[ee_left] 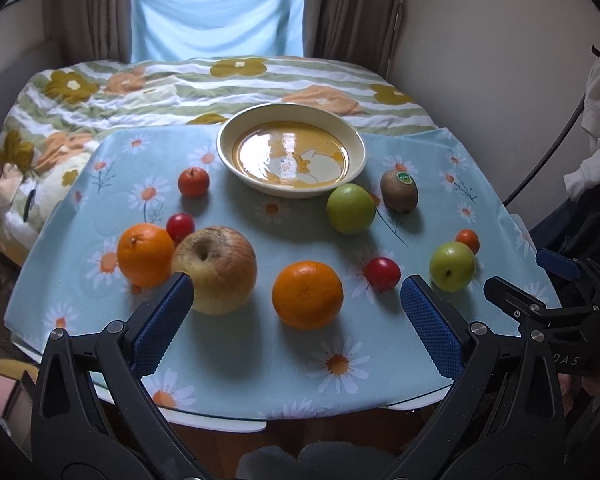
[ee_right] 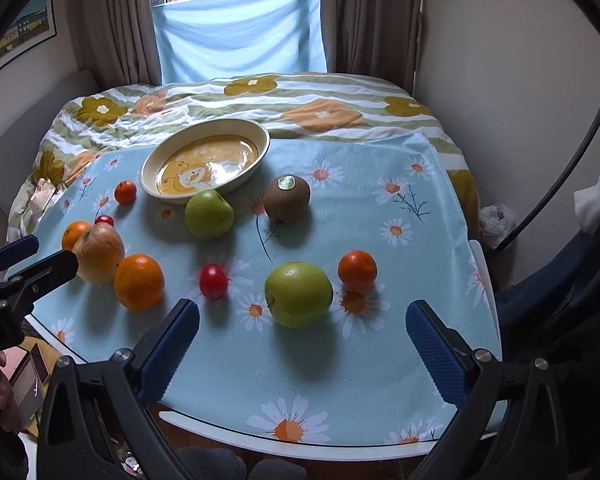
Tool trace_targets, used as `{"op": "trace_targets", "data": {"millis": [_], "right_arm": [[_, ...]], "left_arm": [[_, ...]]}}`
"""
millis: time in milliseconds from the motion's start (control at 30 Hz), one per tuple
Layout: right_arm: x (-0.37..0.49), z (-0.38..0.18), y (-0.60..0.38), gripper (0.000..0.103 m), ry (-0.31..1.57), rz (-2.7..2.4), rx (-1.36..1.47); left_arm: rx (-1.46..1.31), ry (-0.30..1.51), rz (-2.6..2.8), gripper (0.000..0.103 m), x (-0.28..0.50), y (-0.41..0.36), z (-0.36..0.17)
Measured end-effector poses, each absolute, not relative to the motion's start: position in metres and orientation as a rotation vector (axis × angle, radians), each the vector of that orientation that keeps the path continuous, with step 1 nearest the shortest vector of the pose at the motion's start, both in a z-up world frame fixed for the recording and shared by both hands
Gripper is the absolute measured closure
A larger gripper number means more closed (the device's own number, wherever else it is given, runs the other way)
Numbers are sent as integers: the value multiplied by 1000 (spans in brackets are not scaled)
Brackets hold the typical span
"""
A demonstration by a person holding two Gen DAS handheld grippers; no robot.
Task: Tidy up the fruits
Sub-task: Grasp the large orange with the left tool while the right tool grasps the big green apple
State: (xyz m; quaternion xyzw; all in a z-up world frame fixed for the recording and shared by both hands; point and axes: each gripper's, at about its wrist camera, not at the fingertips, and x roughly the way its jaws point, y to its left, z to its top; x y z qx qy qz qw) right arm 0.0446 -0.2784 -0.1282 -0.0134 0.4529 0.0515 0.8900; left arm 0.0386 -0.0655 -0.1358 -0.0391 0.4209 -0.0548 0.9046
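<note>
Both tongs hover spread wide over the near edge of the table, nothing between their blue pads: the left gripper (ee_left: 296, 288) sits low in front of the big fruit, the right gripper (ee_right: 303, 312) over toward the near right side, each released and empty. On the daisy-print cloth (ee_left: 236, 352) the fruit lies scattered and none of it is in the dish. At the far side sits a cream bowl (ee_left: 292, 150) with a glossy yellow cartoon bear printed inside, holding nothing. Left of it is a small red-orange fruit (ee_left: 193, 181); nearer on the left a bright orange (ee_left: 145, 255) touches a large apple (ee_left: 216, 270), yellowish with a russet blush and a wrinkled, dull skin, and a small red fruit (ee_left: 180, 227) peeks out just behind the pair. A second orange (ee_left: 307, 294), smooth and vivid, sits alone at the near middle, between the left gripper's pads in that view. To its right is another small red fruit (ee_left: 382, 273). Just in front of the bowl's right rim a green apple (ee_left: 351, 209) stands beside a fuzzy brown kiwi (ee_left: 399, 191) wearing a green sticker. Near right, a second green apple (ee_right: 298, 294), shiny with a short stem, sits just beside a small mandarin (ee_right: 357, 271), apart from it.
</note>
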Motion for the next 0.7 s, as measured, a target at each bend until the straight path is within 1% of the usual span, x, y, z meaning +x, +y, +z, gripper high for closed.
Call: {"op": "trace_targets", "data": {"millis": [167,367,433,467,500,567,633,700], "right_arm": [[50,-153,-288,0,963,162,-31],[56,-174,-287,4,988,204,-34],[59,-179,-288,8,1002,214,-27],[61,-181,-288,9,1007,218,-27],[62,-182,-287,10,1010,221,-28],[64,-185,-287,10,1016,225,-31],[67,-187,-288,10,1021,228,-26],[70,-189,-288,13,1025,231,-20]], "left_arm": [[-96,908,-98,0,46,-79,-165],[-113,941,-84,1,55,-88,-189],[-118,949,-79,1,58,-89,-193],[-118,952,-77,4,61,-89,-195],[-117,959,-75,12,63,-89,-198],[-122,985,-73,22,68,-89,-205],[-135,1000,-67,22,70,-87,-209],[-138,1003,-60,25,72,-85,-212]]}}
